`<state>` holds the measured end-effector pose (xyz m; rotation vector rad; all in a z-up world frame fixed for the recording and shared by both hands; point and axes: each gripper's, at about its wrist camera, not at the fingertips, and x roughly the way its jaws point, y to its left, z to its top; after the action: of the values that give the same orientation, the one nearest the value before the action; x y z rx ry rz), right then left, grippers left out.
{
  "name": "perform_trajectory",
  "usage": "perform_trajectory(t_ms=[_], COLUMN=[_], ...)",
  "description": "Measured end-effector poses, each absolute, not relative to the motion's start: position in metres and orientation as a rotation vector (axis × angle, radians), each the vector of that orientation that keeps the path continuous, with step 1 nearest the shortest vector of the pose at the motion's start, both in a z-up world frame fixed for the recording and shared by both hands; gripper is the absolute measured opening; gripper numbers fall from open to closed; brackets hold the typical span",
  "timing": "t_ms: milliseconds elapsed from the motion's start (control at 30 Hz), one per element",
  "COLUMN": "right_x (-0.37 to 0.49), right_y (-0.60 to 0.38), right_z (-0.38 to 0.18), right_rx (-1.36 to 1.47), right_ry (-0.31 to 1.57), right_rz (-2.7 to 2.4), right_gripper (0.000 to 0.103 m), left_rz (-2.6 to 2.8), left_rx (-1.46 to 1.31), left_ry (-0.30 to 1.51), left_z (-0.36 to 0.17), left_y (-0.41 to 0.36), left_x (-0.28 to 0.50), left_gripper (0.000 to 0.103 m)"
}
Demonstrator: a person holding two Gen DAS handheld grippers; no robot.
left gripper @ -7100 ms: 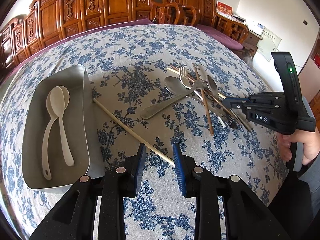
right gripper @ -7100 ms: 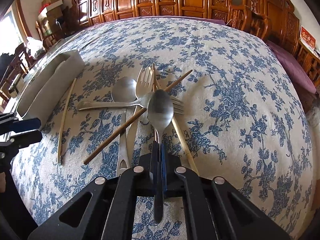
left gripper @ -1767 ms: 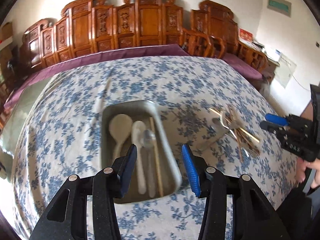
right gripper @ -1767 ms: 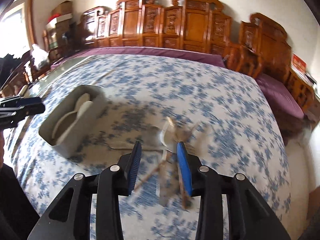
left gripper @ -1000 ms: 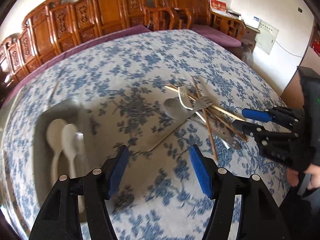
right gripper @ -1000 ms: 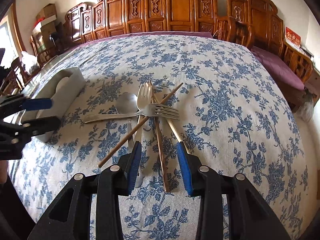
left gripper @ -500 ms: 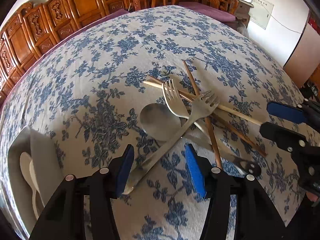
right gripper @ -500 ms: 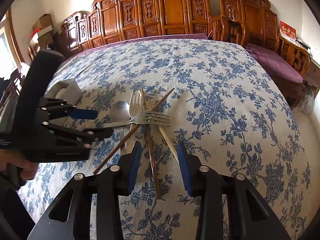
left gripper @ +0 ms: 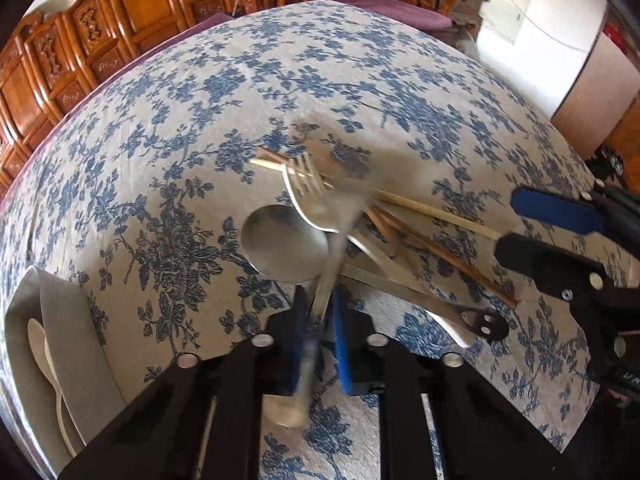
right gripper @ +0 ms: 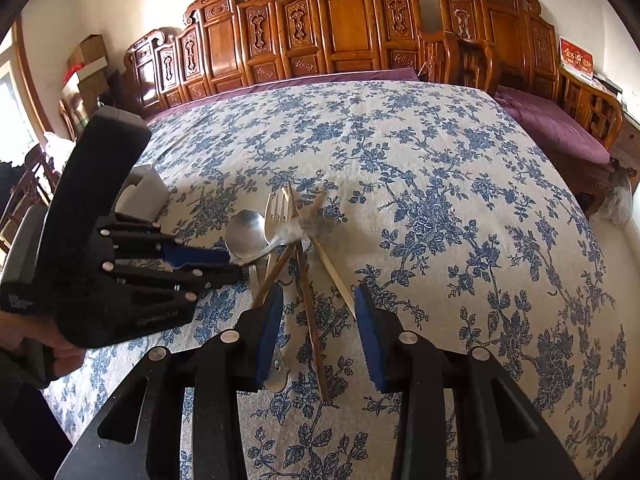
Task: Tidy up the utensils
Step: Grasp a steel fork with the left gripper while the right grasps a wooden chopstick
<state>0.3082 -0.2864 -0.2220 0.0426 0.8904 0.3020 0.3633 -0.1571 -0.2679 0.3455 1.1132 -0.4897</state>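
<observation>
The worktop [right gripper: 440, 184] wears a cream cloth patterned with blue flowers and leaves, edged in purple at its far side. Silver forks [left gripper: 308, 196], a silver spoon [left gripper: 284, 244] and tan and brown chopsticks [left gripper: 436, 214] lie on it. Both black grippers [left gripper: 320, 312] [right gripper: 316, 320] carry blue pads, and the tray [left gripper: 68, 320] is grey.

Blue-floral cloth covers the surface [right gripper: 420, 168]. Behind it, a row of carved wooden chairs [right gripper: 344, 36] against a cream wall [right gripper: 132, 4]. Left of the chairs, stacked cardboard boxes [right gripper: 86, 62]; right of them, a purple-cushioned bench [right gripper: 556, 124]. Bright daylight.
</observation>
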Motion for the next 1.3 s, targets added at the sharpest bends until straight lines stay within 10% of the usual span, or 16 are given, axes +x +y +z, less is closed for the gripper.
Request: perform_trajectory(t_ms=[1300], right_x=[0.340], right_y=[-0.253], right_z=[-0.256], right_rx=[-0.036], right_ry=[1.005], right_rz=[0.340], right_gripper=[0.012], left_rz=[-0.519], left_rx=[0.125], left_ry=[0.921], left_z=[-0.216], left_y=[-0.090], left_x=[0.297], left_gripper=[0.008])
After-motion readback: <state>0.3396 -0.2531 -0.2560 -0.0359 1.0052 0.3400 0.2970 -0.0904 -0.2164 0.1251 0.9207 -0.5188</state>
